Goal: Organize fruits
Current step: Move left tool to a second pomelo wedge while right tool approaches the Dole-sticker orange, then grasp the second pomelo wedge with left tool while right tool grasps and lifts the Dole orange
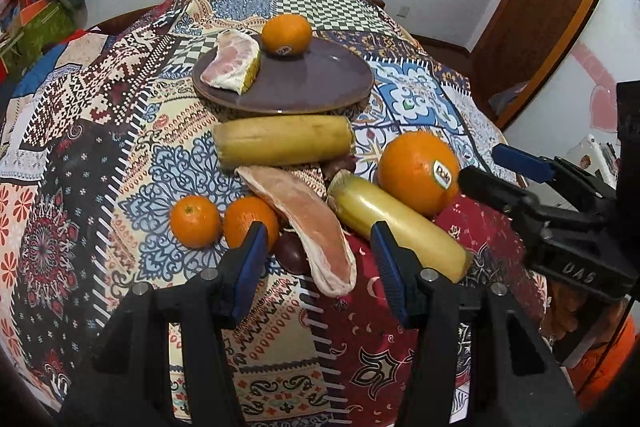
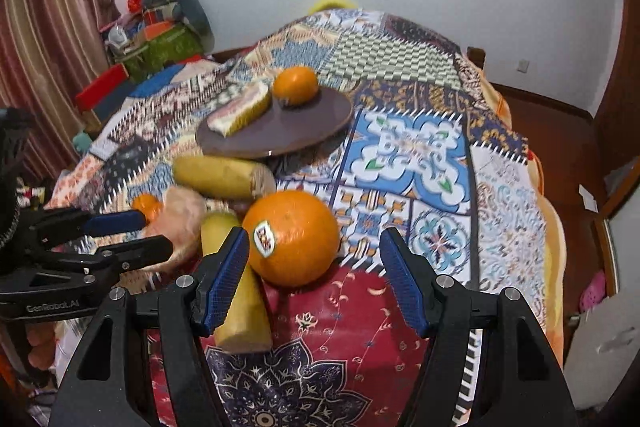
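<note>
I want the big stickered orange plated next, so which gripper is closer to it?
Right. The right gripper is open with the big stickered orange just ahead between its fingers. The left gripper is open over the pomelo slice, off to the orange's side.

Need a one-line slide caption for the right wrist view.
Open right gripper approaches a large stickered orange on the patchwork tablecloth; beyond, a brown round plate holds fruit.

Left gripper (image 1: 318,259) jaws spread wide, hovering over a pink peeled pomelo wedge (image 1: 308,227) on the patchwork patterned tablecloth (image 1: 80,147). Right gripper (image 1: 486,169) enters from the right, jaws apart, beside a large stickered orange (image 1: 418,171). Far side: brown round ceramic plate (image 1: 320,83) carrying a smaller orange (image 1: 286,35) and a second pomelo chunk (image 1: 232,61).
</note>
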{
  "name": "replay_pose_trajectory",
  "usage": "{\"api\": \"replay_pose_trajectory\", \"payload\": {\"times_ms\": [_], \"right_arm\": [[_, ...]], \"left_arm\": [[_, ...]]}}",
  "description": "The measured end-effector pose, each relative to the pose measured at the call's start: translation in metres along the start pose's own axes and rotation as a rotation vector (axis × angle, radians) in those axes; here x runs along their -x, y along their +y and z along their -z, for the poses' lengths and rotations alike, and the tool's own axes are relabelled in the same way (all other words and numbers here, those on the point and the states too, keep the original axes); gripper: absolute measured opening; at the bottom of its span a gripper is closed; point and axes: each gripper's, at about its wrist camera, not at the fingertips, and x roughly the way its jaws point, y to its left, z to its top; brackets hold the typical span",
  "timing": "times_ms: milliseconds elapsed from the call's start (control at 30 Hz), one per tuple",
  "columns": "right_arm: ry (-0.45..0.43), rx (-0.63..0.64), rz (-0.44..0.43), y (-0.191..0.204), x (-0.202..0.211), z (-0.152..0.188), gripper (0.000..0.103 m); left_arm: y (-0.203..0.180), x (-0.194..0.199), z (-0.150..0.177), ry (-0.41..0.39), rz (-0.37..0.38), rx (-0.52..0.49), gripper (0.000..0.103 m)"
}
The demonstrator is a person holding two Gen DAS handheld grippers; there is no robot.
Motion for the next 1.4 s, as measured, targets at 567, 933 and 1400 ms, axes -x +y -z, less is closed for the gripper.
{"api": "replay_pose_trajectory", "payload": {"times_ms": [567,933,1400], "right_arm": [[0.038,-0.017,-0.058,0.008,-0.029,0.002,0.063],[0.025,-0.03,-0.037,-0.002,-0.005,0.012,0.061],[0.05,-0.018,-0.021,-0.011,0.028,0.047,0.061]], "left_arm": [[0.0,-0.002,0.005,0.002,0.03,-0.01,0.02],[-0.005,0.023,0.022,-0.003,0.027,-0.089,0.014],[-0.018,0.04,0.048,0.043,-0.014,-0.19,0.014]]}}
